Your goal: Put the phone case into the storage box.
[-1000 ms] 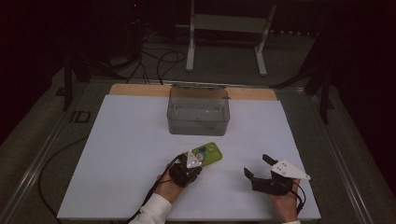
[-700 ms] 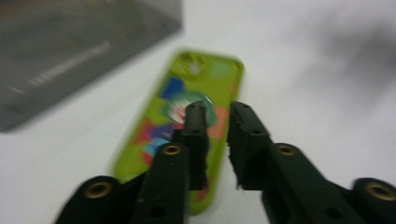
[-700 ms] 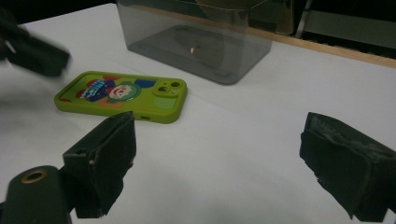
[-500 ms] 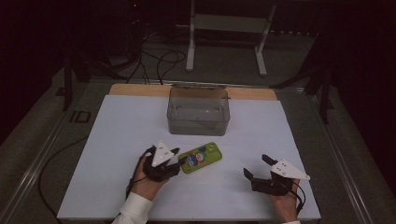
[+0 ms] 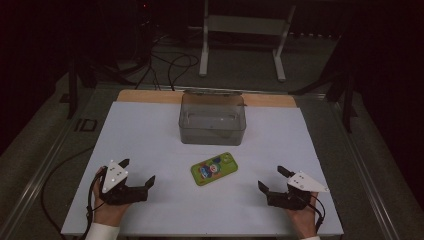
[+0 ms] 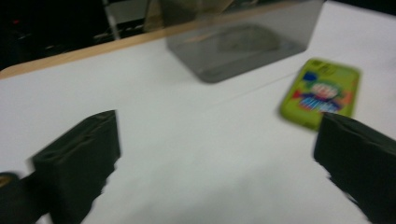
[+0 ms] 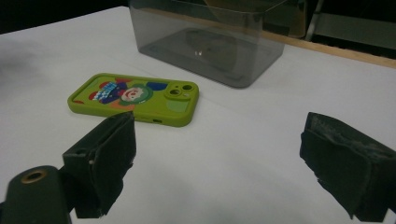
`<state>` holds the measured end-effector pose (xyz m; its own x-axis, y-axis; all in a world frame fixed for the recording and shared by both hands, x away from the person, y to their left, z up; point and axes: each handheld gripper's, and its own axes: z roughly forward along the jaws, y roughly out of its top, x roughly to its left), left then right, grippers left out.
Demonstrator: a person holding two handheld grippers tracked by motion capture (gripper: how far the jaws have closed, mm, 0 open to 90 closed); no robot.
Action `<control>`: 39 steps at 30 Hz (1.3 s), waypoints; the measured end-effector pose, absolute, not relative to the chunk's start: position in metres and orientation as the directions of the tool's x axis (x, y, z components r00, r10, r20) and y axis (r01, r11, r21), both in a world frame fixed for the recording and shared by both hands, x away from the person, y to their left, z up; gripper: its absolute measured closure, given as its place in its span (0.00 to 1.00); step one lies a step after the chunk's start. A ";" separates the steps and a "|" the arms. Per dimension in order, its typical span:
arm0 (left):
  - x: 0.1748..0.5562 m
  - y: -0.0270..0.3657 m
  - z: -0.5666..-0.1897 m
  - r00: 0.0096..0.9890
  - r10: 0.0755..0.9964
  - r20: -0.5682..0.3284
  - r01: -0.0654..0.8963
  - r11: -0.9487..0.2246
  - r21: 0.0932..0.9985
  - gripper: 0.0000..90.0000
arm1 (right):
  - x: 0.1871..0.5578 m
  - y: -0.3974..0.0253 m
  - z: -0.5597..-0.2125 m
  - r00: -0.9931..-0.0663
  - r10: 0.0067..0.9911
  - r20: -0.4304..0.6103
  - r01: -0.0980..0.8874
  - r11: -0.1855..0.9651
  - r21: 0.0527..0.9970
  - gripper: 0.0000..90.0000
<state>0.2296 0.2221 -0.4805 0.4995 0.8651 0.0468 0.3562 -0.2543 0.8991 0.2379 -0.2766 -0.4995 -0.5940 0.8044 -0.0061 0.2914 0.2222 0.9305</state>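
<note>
Phone: the green phone in a case with a cartoon picture [image 5: 214, 169] lies flat on the white table top [image 5: 150, 135], between the two grippers and in front of the clear grey plastic box [image 5: 212, 118], apart from it.
Left gripper [image 5: 136, 174]: jaws wide apart, empty, well to the left of the phone.
Right gripper [image 5: 272, 179]: jaws wide apart, empty, to the right of it.
Risk, slipping: the phone is thin and flat, so jaws closing from above may push it along the table and not catch it.
Risk, box: a push forward could knock it against the box wall.
</note>
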 end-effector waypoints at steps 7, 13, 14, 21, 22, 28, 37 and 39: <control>0.217 0.238 -0.487 0.511 0.857 0.064 0.325 -0.261 0.909 0.00 | 0.237 -0.274 -0.498 -0.609 0.793 -0.008 0.271 0.217 0.938 0.12; 0.216 0.245 -0.490 0.522 0.852 0.036 0.316 -0.233 0.920 0.00 | 0.237 -0.274 -0.498 -0.616 0.787 -0.010 0.268 0.221 0.938 0.12; 0.216 0.245 -0.490 0.522 0.852 0.036 0.316 -0.233 0.920 0.00 | 0.237 -0.274 -0.498 -0.616 0.787 -0.010 0.268 0.221 0.938 0.12; 0.217 0.246 -0.492 0.508 0.860 0.036 0.303 -0.218 0.928 0.00 | 0.237 -0.273 -0.498 -0.615 0.788 -0.016 0.263 0.225 0.938 0.12; 0.217 0.246 -0.491 0.504 0.863 0.031 0.298 -0.208 0.932 0.00 | 0.237 -0.273 -0.499 -0.614 0.789 -0.016 0.262 0.222 0.939 0.12; 0.219 0.244 -0.485 0.505 0.863 0.031 0.297 -0.208 0.932 0.00 | 0.238 -0.274 -0.499 -0.604 0.797 -0.012 0.269 0.218 0.938 0.12; 0.230 0.232 -0.472 0.543 0.839 0.028 0.344 -0.252 0.904 0.00 | 0.238 -0.275 -0.499 -0.595 0.803 -0.008 0.272 0.211 0.939 0.12; 0.234 0.231 -0.470 0.536 0.844 0.021 0.367 -0.255 0.895 0.00 | 0.238 -0.275 -0.499 -0.595 0.803 -0.008 0.271 0.210 0.939 0.12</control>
